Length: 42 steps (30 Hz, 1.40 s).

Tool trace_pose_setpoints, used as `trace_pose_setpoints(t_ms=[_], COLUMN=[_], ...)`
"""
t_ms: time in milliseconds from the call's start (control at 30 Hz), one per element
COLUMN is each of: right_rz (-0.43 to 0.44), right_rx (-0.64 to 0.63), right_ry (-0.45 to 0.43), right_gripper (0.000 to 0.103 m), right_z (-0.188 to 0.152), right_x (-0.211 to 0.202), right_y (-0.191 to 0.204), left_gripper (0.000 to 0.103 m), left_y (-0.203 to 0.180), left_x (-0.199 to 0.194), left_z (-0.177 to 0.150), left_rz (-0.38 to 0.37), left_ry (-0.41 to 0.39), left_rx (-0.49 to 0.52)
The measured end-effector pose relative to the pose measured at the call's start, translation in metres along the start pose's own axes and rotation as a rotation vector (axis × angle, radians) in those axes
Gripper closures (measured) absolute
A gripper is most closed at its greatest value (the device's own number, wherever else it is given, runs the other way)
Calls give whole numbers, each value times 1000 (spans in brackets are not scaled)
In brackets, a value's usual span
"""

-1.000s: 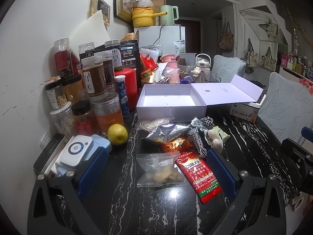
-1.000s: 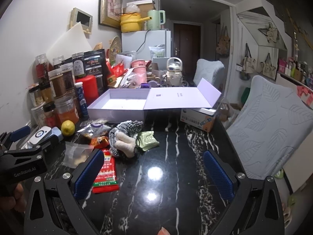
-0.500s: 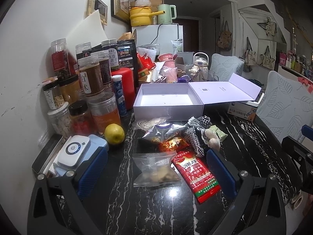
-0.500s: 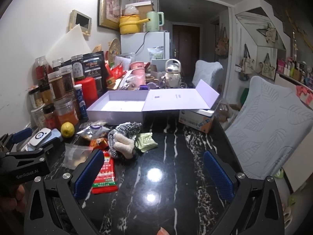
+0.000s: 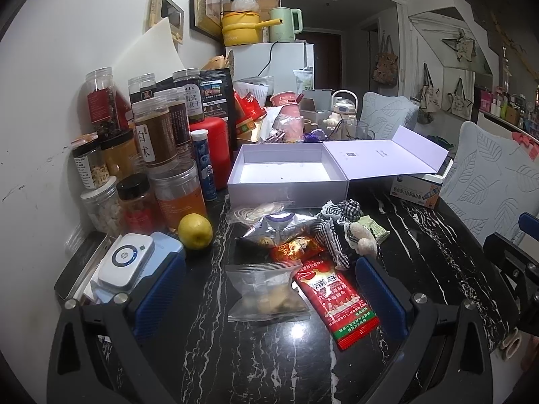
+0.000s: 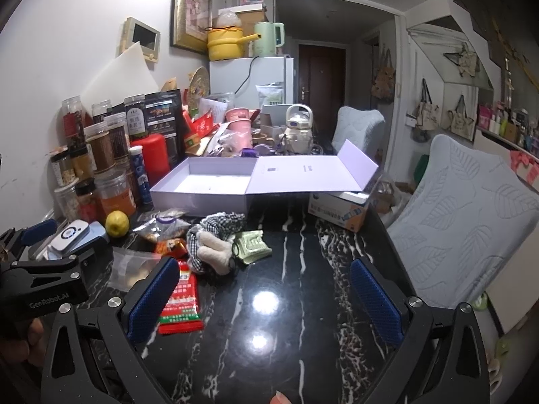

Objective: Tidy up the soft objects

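Right, both sets of tongs hang wide apart over the black marble table, nothing gripped. "GenRobot.AI" reads white on the left gripper body, seen from the right camera. One brown jar carries "白术". Between the left fingers lie a clear zip bag and a red snack packet. The checked plush toy sits just beyond the right gripper, near its left finger, in front of the open lilac box.

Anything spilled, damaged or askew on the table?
No spill or damage visible. The soft items, checkered cloth and plush toy, lie heaped with snack packets in front of the open lavender box, which is empty.
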State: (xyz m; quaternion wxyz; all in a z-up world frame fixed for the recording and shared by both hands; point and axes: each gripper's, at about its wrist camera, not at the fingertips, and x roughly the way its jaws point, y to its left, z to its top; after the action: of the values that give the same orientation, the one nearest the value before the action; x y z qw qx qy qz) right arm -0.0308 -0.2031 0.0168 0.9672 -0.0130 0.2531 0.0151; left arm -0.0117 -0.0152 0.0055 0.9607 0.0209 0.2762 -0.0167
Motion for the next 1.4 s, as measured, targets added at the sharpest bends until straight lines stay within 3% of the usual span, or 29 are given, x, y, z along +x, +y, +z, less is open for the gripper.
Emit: trace_pose_setpoints(t_ms=[800,1133,1400], right_rz=[65,140,181], right_rx=[-10,-48,-56], right_ry=[55,97,156], right_gripper=[0,0,0], right_z=[-15,-30,-42], right_x=[25,46,66], right_y=[8,29,39], left_gripper=[0,0,0], left_y=[17,28,35], left_x=[28,62,101], left_z=[-15,-27,-36], left_rz=[-20,-36,-97], left_ry=[66,139,240], left_rx=[-40,-68,-95])
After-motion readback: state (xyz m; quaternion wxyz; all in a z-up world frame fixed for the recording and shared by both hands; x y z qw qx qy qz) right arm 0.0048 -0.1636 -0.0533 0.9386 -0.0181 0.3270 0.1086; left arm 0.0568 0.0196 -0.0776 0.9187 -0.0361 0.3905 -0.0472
